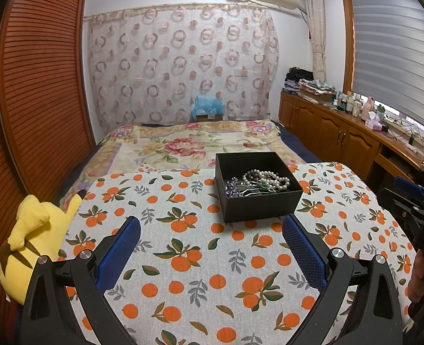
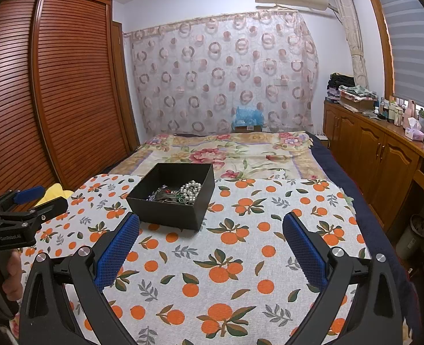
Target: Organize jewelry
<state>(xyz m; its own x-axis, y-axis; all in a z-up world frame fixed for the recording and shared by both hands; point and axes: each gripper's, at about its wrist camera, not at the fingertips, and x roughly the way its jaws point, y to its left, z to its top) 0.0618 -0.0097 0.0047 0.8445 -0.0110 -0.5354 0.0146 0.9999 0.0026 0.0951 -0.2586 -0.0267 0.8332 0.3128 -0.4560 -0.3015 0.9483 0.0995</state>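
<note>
Both my left gripper [image 1: 211, 230] and right gripper [image 2: 211, 227] gape wide, empty, over the orange-print cloth [image 1: 200, 258]. Black box [image 1: 258, 184] holds the jewelry [image 1: 258, 182]; only the left view shows a yellow plush [image 1: 34, 244] beside the bed [image 1: 183, 141].

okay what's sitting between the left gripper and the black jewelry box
Nothing: in the left wrist view only bare orange-print cloth separates the left gripper from the black box.
</note>
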